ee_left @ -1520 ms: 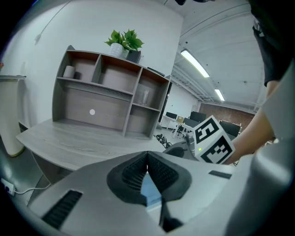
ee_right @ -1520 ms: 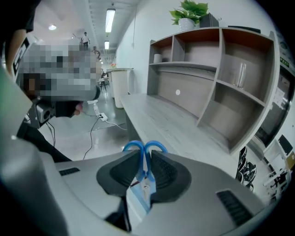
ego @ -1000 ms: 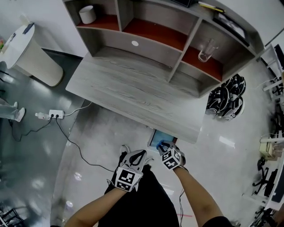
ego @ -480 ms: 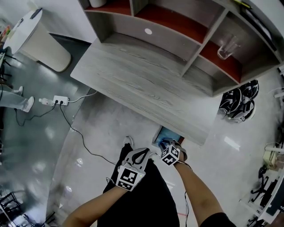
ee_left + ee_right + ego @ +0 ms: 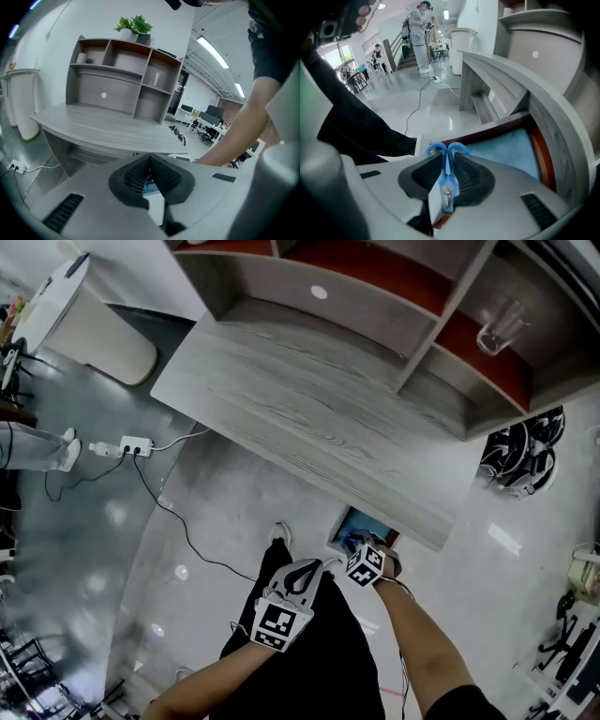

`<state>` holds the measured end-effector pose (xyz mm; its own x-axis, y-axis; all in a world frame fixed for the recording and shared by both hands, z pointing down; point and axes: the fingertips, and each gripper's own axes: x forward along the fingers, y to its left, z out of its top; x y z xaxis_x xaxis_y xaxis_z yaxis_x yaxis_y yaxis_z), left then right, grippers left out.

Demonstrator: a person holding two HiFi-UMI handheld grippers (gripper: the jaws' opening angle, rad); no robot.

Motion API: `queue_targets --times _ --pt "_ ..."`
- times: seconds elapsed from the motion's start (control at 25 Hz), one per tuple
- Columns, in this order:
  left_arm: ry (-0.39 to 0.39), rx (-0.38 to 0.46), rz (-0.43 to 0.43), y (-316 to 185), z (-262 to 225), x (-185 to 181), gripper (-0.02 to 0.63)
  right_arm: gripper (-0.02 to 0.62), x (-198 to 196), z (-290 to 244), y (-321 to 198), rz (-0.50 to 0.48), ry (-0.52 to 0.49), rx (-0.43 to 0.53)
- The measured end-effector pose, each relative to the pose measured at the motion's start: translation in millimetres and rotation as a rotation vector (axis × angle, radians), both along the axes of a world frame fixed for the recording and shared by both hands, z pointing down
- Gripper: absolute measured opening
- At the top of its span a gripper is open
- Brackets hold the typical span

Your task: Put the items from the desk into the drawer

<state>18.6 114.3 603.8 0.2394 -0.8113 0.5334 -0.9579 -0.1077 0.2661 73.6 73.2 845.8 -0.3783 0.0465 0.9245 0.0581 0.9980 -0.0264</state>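
Observation:
The grey wooden desk (image 5: pixel 309 418) has a bare top. Under its right end a drawer (image 5: pixel 349 524) stands pulled out, red-brown inside (image 5: pixel 487 129), with a flat light-blue item (image 5: pixel 508 150) lying in it. My right gripper (image 5: pixel 354 545) points steeply down over the drawer's front, shut on a pair of blue-handled scissors (image 5: pixel 446 161); the handle loops stick out past the jaw tips. My left gripper (image 5: pixel 309 568) hangs beside it to the left, over the person's dark clothing. Its jaws (image 5: pixel 150 171) are shut with nothing between them.
The hutch on the desk holds a clear glass (image 5: pixel 500 326) and carries a plant (image 5: pixel 135 26) on top. A white bin (image 5: pixel 84 324) stands left of the desk. On the floor lie a power strip (image 5: pixel 134 446) with its cable, and black gear (image 5: pixel 520 456) at the right.
Both grippers have sunk, the right one more, bringing the scissors down close over the open drawer. The grip on the scissors is unchanged.

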Motion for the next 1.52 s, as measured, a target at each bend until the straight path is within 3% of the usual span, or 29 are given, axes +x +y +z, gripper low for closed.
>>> queue_targets --times 0.32,0.6,1.0,1.52 --pt "0.005 -0.003 -0.048 -5.2 4.1 0.0 0.014 0.094 -8.9 18.1 -2.2 -0.011 0.002 -0.001" --pt "-0.001 -0.002 -0.074 -5.2 7.0 -6.3 0.014 0.094 1.7 38.9 -2.6 -0.032 0.063 0.009" --pt "-0.007 -0.019 -0.081 2.6 15.8 -8.7 0.014 0.094 -7.1 42.1 -4.5 -0.037 0.051 0.039" --pt "-0.008 -0.004 -0.106 7.9 4.2 -14.5 0.014 0.101 -6.5 4.4 -10.1 0.100 -0.001 0.011"
